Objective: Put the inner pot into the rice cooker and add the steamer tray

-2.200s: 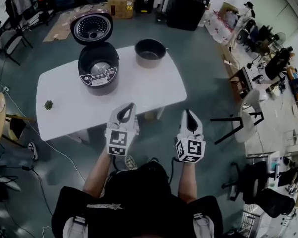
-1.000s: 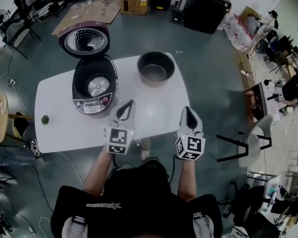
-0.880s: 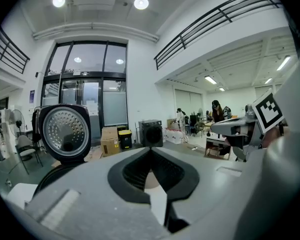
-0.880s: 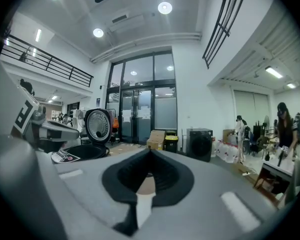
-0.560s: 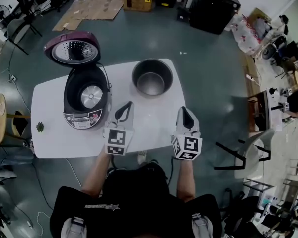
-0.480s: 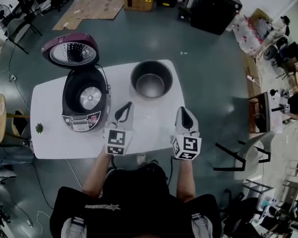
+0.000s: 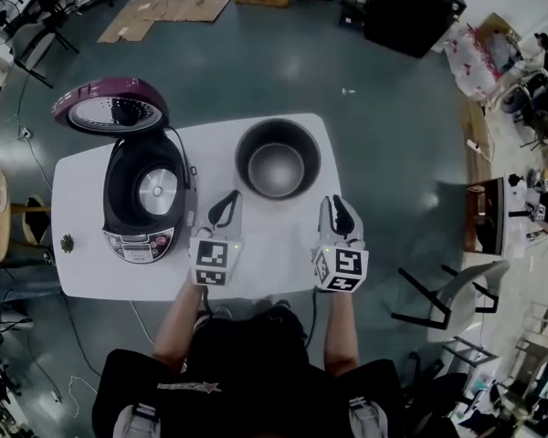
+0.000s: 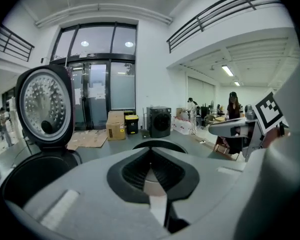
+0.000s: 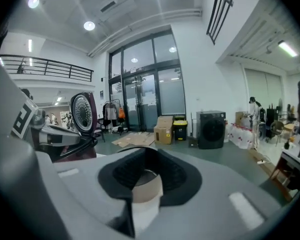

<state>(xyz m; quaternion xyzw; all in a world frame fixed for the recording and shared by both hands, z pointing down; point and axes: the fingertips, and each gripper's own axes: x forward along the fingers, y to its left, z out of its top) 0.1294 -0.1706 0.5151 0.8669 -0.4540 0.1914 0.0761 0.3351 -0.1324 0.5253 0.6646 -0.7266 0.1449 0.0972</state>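
Forward over the white table since the earlier frames have come the left claw and the right claw. Left of the left claw stands the black rice cooker, with its purple lid raised. The left claw is clenched and empty. Just ahead, between both claws, sits the round dark metal inner pot. The right claw's jaws have just been opening and stand slightly apart, with nothing between them.

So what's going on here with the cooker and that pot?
A person holds a tool in each hand over the near edge of the table, both empty. The left tool is shut; the right tool has just been opening its jaws, nothing between them. The pot stands on the table beside the open, empty cooker, untouched.
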